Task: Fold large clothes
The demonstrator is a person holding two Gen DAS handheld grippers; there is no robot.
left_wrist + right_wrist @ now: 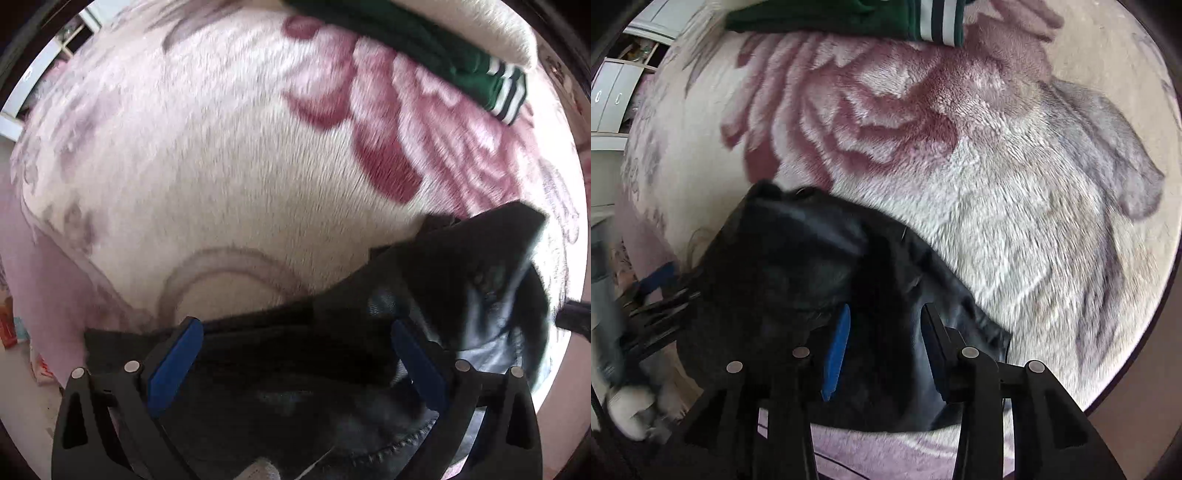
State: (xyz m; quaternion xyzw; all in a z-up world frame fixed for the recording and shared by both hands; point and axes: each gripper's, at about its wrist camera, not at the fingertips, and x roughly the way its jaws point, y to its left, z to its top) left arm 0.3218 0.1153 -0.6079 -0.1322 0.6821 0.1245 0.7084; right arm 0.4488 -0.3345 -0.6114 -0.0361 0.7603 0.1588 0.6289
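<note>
A plush floral blanket covers the bed. On its near edge lies a black garment, bunched up, one corner sticking up. A folded green garment with striped cuffs rests well apart at the far side. The left gripper is spread wide over the black fabric. The right gripper has its fingers apart too, with dark cloth between them, nothing clamped.
</note>
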